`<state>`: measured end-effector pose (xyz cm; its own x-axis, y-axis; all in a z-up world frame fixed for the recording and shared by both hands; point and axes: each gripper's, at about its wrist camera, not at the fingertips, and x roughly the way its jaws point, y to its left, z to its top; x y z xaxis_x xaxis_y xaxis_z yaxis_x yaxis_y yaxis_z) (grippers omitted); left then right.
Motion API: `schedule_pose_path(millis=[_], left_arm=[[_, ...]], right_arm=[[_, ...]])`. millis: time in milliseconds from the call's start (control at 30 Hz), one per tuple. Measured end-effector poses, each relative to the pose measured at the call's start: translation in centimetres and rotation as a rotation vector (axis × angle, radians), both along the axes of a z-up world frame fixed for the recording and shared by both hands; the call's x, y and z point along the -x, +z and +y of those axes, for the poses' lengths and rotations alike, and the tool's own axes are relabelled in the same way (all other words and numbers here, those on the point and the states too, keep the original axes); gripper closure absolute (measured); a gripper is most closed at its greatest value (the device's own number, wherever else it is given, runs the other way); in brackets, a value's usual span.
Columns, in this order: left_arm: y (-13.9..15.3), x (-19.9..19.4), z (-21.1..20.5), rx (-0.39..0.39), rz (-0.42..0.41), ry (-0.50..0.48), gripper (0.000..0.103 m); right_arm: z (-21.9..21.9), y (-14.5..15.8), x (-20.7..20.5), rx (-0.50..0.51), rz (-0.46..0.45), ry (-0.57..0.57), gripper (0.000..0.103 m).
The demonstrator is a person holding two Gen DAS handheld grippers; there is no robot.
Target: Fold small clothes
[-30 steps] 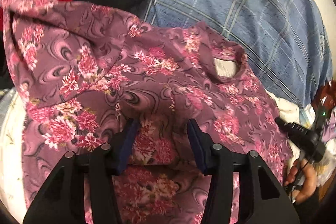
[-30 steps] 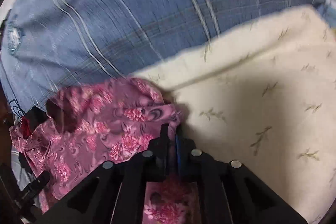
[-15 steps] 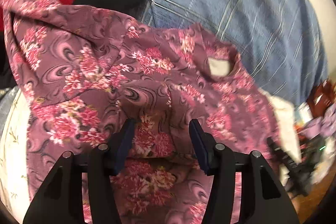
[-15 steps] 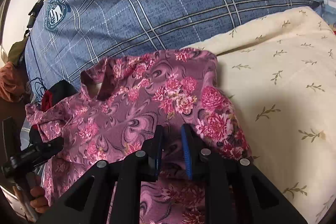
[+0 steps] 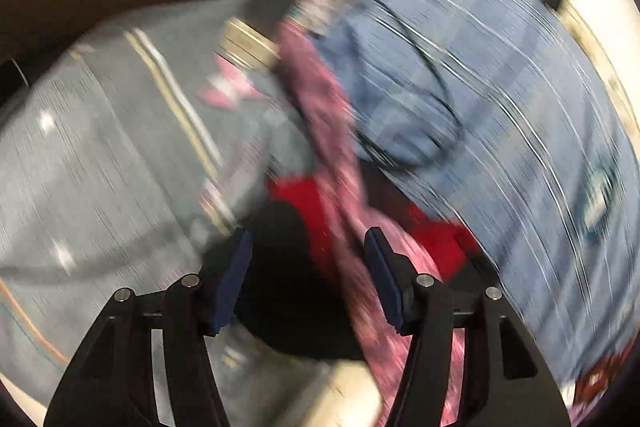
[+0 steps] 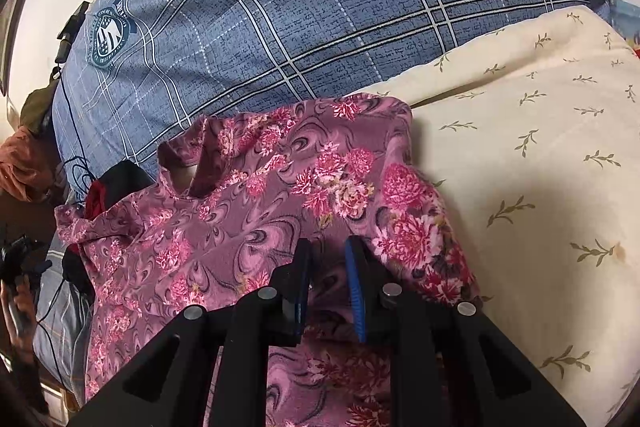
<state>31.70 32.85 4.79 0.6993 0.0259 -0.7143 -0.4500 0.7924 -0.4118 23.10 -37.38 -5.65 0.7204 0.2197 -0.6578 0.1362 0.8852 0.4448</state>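
A small purple top with pink flowers (image 6: 256, 227) lies spread on the bed, neck opening at the far left, its right side on a cream sheet. My right gripper (image 6: 328, 251) hovers over the top's middle, jaws slightly apart and holding nothing. The left wrist view is blurred by motion. There my left gripper (image 5: 306, 259) is open and empty over a red and black garment (image 5: 296, 267). A strip of the floral top (image 5: 332, 131) runs up between the fingers' line and the blue pillow.
A blue plaid pillow (image 6: 304, 7) with a crest badge lies behind the top. A cream sheet with leaf sprigs (image 6: 540, 167) covers the right. A grey striped cloth (image 5: 100, 155) fills the left wrist view's left side. A black cable (image 5: 424, 95) loops over the pillow.
My right gripper let go of the top's edge, opened a little and drew back. My left gripper swung fast to the left, off the floral top toward the red and black garment.
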Motion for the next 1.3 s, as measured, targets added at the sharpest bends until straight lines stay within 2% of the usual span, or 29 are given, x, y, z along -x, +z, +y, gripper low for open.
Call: schedule_pose_path(millis=[100,167,267,333,367,400,533,567,633,700,800,900,967,1100,1167,1200,1267,1300], left_arm=[[-0.7,-2.0,2.7,0.047,0.021,0.038,0.046],[-1.7,-3.7,3.1,0.105,0.040,0.023,0.046],[-2.8,-5.9,0.9,0.201,0.043,-0.058,0.047],[-2.8,-7.9,-1.1,0.278,0.008,-0.117,0.047],[-2.8,-8.8,-1.9,0.290,0.003,-0.144,0.047],[-2.9,-10.7,-3.3,0.284,0.023,-0.186,0.047],[-3.4,-14.4,-6.2,0.197,0.137,-0.198,0.047],[-2.9,-14.3,-6.0,0.205,0.118,-0.194,0.047],[-0.9,-12.3,-4.4,0.217,0.003,-0.176,0.047],[0.7,-10.3,-2.3,0.168,-0.057,-0.145,0.045],[1.2,-7.9,0.7,0.106,-0.061,-0.070,0.041],[-0.6,-7.6,2.6,0.084,0.000,-0.039,0.041],[-2.3,-8.1,1.9,0.093,0.037,-0.056,0.042],[-5.0,-10.1,-0.3,0.178,0.043,-0.099,0.042],[-6.3,-11.0,-1.0,0.208,0.073,-0.098,0.042],[-6.7,-11.3,-1.2,0.210,0.074,-0.088,0.043],[-6.5,-10.9,-1.3,0.185,0.052,-0.063,0.069],[-6.5,-10.7,-1.5,0.181,0.045,-0.060,0.092]], right_arm=[[0.1,0.0,0.0,0.004,0.000,-0.001,0.083],[0.1,0.0,-0.1,0.008,0.000,-0.002,0.083],[0.2,0.0,-0.2,0.009,0.000,-0.002,0.083],[0.2,-0.1,-0.2,0.009,0.000,-0.002,0.083],[0.1,0.0,-0.2,0.008,0.000,-0.002,0.083],[0.2,0.0,-0.2,0.008,0.000,-0.002,0.083],[0.0,-0.1,-0.2,-0.001,-0.003,-0.001,0.083],[0.0,-0.1,-0.2,-0.002,-0.003,-0.001,0.083],[0.0,-0.1,-0.2,-0.004,-0.003,-0.001,0.083],[-0.1,-0.1,-0.2,-0.016,-0.007,0.000,0.083],[-0.3,-0.2,-0.2,-0.032,-0.012,0.000,0.083],[-0.3,-0.2,-0.1,-0.032,-0.013,-0.002,0.083],[-0.3,-0.2,-0.1,-0.031,-0.013,-0.002,0.083],[-0.3,-0.2,-0.1,-0.027,-0.012,-0.003,0.083],[-0.3,-0.2,-0.1,-0.026,-0.012,-0.003,0.083],[-0.3,-0.2,-0.1,-0.027,-0.012,-0.003,0.083],[-0.3,-0.2,-0.1,-0.030,-0.013,-0.003,0.083],[-0.3,-0.2,-0.1,-0.032,-0.014,-0.003,0.083]])
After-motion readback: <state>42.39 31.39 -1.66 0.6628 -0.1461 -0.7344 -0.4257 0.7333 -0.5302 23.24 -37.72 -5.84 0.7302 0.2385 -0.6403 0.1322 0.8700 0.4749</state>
